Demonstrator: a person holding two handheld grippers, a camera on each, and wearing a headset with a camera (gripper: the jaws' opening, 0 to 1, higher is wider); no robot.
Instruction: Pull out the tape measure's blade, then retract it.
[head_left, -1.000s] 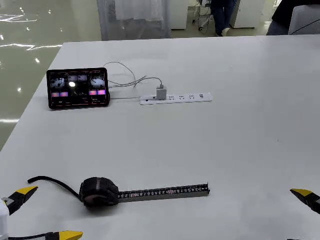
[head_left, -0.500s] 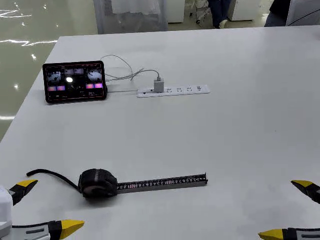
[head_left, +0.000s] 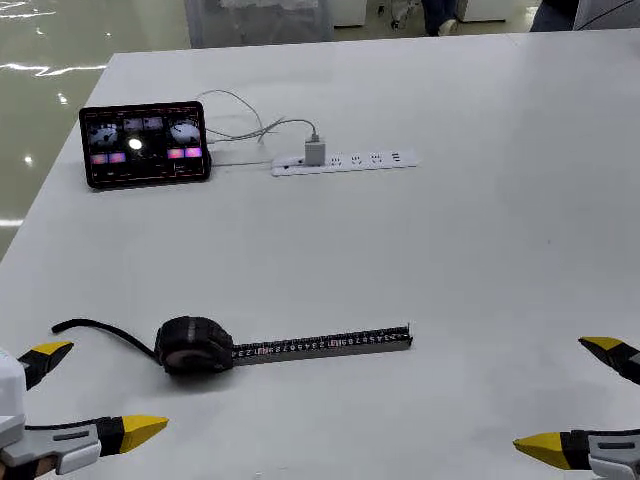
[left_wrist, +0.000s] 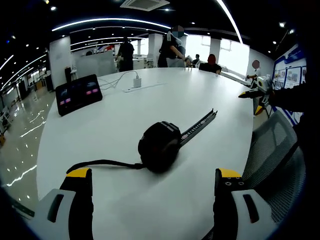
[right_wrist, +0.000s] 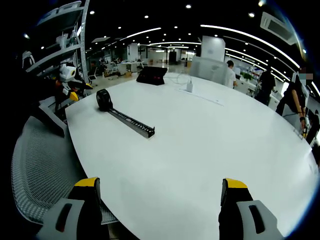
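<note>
A black tape measure (head_left: 194, 346) lies on the white table (head_left: 400, 250), its blade (head_left: 322, 343) drawn out to the right and its black strap (head_left: 95, 327) trailing left. The left gripper view has the case (left_wrist: 160, 145) straight ahead with the blade (left_wrist: 199, 124) running away. My left gripper (head_left: 85, 395) stands open just left of the case, yellow-tipped, nothing between its fingers. My right gripper (head_left: 585, 400) stands open at the table's near right, well clear of the blade's end. The right gripper view has the tape measure (right_wrist: 105, 100) far off to the left.
A tablet (head_left: 145, 145) with a lit screen stands at the far left. Beside it lies a white power strip (head_left: 345, 161) with a charger and cables. A mesh chair (right_wrist: 45, 170) sits at the table's near edge. People stand in the background.
The head camera has tilted down, so everything sits higher in the picture. Both grippers show more fully at the bottom edge. The tape measure has not moved on the table.
</note>
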